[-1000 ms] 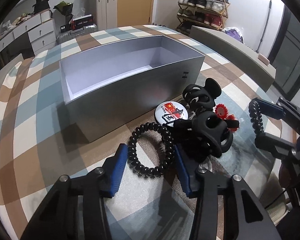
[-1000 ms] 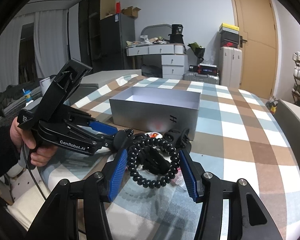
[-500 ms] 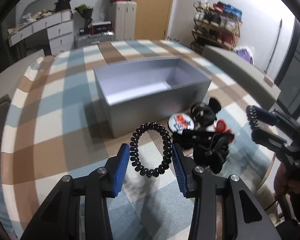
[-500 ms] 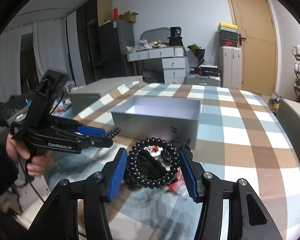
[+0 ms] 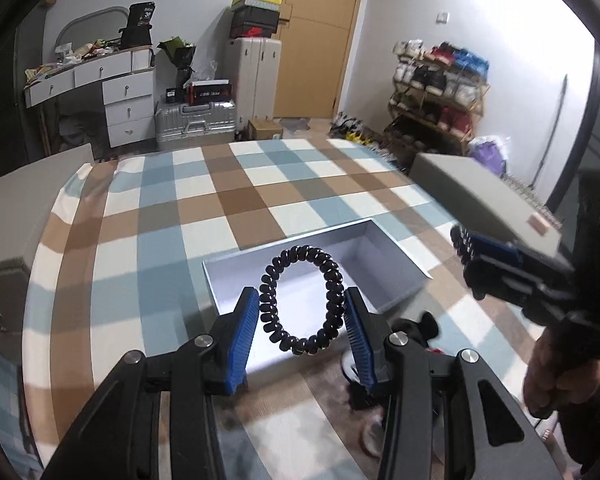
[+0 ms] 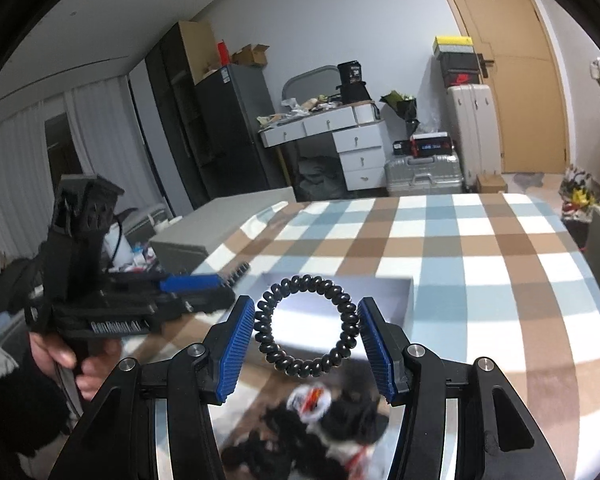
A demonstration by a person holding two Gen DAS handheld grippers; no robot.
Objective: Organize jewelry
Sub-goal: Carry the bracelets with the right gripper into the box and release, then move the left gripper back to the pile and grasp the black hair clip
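Note:
My left gripper [image 5: 300, 296] is shut on a black spiral hair tie [image 5: 300, 251], held upright in the air over the near end of the open grey box [image 5: 396, 276]. In the right wrist view my right gripper [image 6: 306, 304] is shut on a second black spiral hair tie [image 6: 306, 280], lifted in front of the same box [image 6: 392, 300]. The right gripper [image 5: 468, 248] shows at the right of the left wrist view, and the left gripper [image 6: 228, 284] at the left of the right wrist view, held by a hand [image 6: 88, 364]. The box looks empty where visible.
Below the grippers lies a blurred pile: a round badge [image 6: 310, 398], black hair claws [image 6: 352, 420] and a claw [image 5: 414, 326] near the box. The checked tablecloth [image 5: 240, 196] stretches beyond the box. Grey padded seats [image 5: 484, 196] flank the table.
Both grippers have risen off the table with their hair ties. The left one has swung over the box; the pile of clips has dropped below and behind the fingers.

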